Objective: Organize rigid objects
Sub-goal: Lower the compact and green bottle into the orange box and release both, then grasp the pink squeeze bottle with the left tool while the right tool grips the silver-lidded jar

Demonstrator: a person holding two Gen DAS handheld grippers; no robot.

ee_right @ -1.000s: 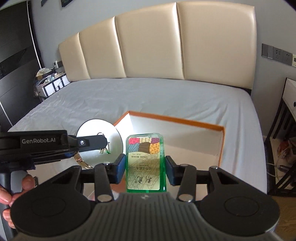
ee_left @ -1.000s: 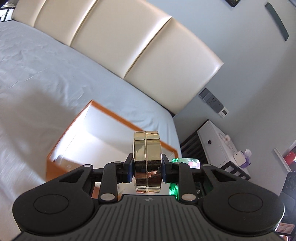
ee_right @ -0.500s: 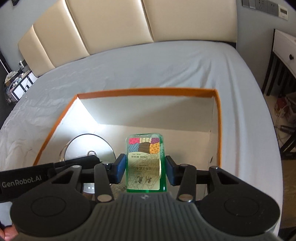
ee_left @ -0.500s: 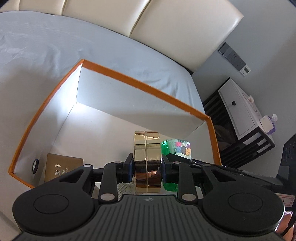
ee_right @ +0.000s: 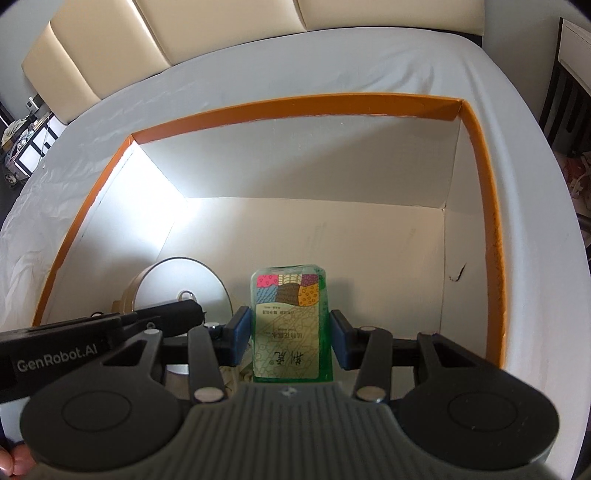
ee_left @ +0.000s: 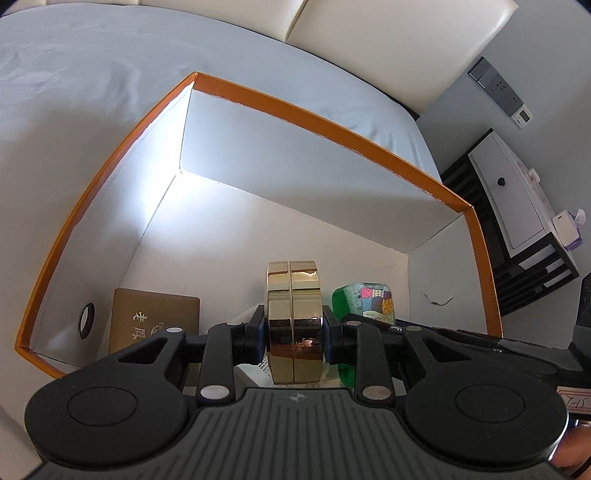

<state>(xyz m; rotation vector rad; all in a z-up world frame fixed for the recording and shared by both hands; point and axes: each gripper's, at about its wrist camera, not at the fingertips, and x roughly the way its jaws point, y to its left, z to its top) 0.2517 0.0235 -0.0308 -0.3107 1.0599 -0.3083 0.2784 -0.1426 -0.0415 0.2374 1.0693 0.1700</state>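
An open orange-rimmed box (ee_left: 332,125) with white inner walls lies on the bed; it also shows in the right wrist view (ee_right: 295,105). My left gripper (ee_left: 293,332) is shut on a round gold tin (ee_left: 293,317), held on edge low inside the box. My right gripper (ee_right: 286,332) is shut on a green box with a patchwork label (ee_right: 286,321), also low inside the orange-rimmed box, just right of the tin. The green box shows in the left wrist view (ee_left: 365,299), the tin's white face in the right wrist view (ee_right: 181,284).
A brown card box with gold characters (ee_left: 155,317) lies on the orange-rimmed box's floor at the left. A grey sheet (ee_right: 258,70) covers the bed. A cream headboard (ee_right: 221,29) is behind. A white nightstand (ee_left: 517,199) stands at the right.
Both grippers have moved forward and down into the orange-rimmed box, carrying the gold tin and the green box. The box's walls now surround them.
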